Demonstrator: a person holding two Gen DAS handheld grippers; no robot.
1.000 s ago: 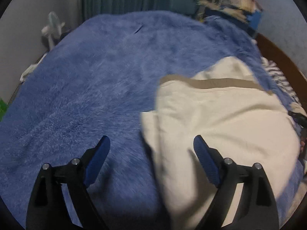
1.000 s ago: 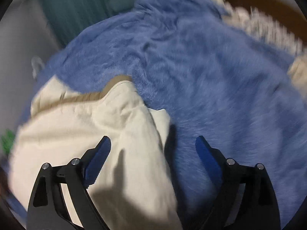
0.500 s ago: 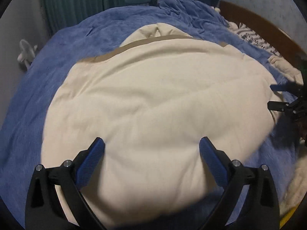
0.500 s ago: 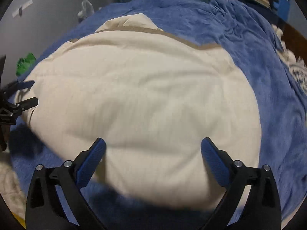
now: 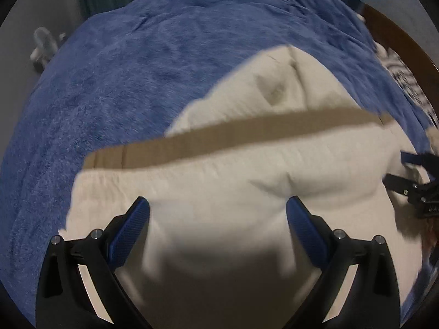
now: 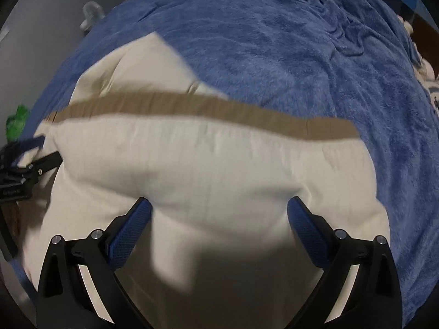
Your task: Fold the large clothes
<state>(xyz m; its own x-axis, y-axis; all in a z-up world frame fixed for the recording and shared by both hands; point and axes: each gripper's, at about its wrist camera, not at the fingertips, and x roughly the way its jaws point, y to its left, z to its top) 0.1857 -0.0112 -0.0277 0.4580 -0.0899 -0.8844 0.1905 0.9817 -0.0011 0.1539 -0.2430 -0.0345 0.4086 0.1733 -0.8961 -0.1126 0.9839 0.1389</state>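
Left gripper (image 5: 218, 211): hanging wide open, gripping nothing, over the cream garment (image 5: 233, 192)
Right gripper (image 6: 219, 211): likewise gaping, empty
Garment: lying on the blue blanket (image 5: 123, 68)

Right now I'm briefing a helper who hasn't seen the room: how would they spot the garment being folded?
Find the bed's fuzzy blue blanket. On it lies one cream garment, the only pale cloth there, crossed by a tan band.

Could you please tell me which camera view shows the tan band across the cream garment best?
The right wrist view: the tan fabric band runs almost unbroken across the cream garment, both ends visible on the fuzzy blue blanket. The left wrist view shows the same band too, blurrier at its right end.
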